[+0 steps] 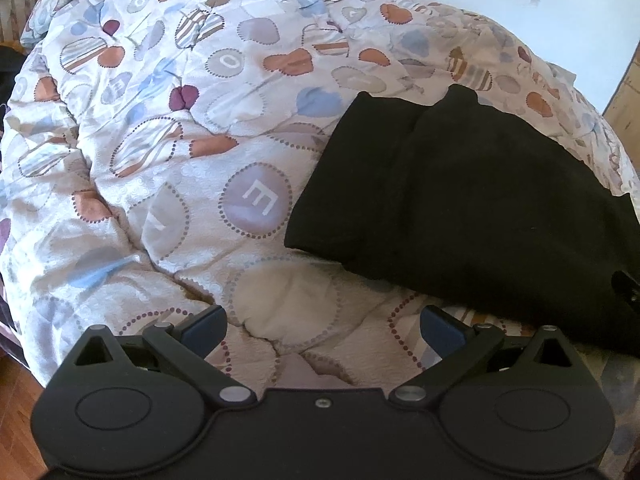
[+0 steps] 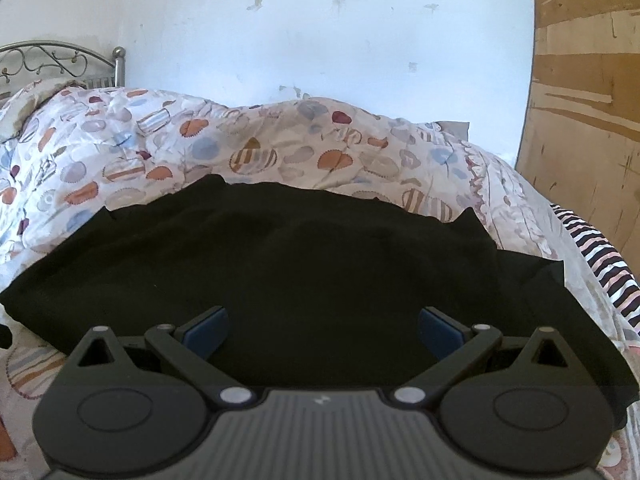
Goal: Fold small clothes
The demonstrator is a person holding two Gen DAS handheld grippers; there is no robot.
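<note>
A black garment (image 1: 460, 208) lies folded flat on the patterned quilt (image 1: 160, 140), at the right of the left wrist view. My left gripper (image 1: 324, 330) is open and empty, over bare quilt just left of the garment's near corner. In the right wrist view the same black garment (image 2: 280, 264) fills the middle. My right gripper (image 2: 323, 330) is open and empty, with its blue pads (image 2: 208, 330) hovering over the garment's near edge. I cannot tell whether the pads touch the cloth.
The quilt (image 2: 120, 152) covers a bed with a metal headboard (image 2: 60, 60) at the far left. A white wall (image 2: 320, 40) is behind, a wooden panel (image 2: 588, 120) at the right. A striped cloth (image 2: 592, 256) lies at the bed's right edge. Wooden floor (image 1: 16, 420) shows at lower left.
</note>
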